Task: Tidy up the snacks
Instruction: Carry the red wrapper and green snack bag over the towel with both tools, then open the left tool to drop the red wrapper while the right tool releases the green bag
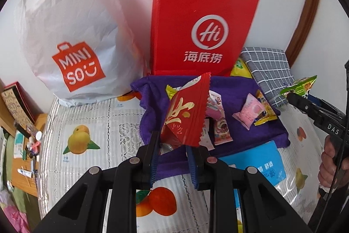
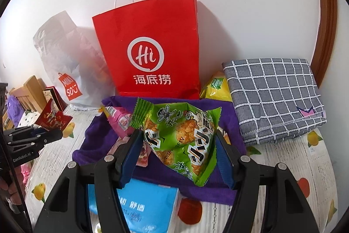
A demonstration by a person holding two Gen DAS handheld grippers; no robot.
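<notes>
A red packet (image 1: 185, 115) is clamped in the left hand-held gripper (image 1: 174, 158), a green one (image 2: 185, 139) in the right hand-held gripper (image 2: 178, 156), the red bag (image 2: 150, 47) at twelve o'clock.

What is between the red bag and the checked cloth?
A yellow snack packet sits in the gap between the red bag and the checked cloth, at the back. The right wrist view shows it best.

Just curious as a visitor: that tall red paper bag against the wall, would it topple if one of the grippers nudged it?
Probably. The red bag stands tall and thin, leaning on the wall, so a sideways push could tip it. It looks flat, so likely light. Its paper seems stiff enough to slide rather than crumple.
</notes>
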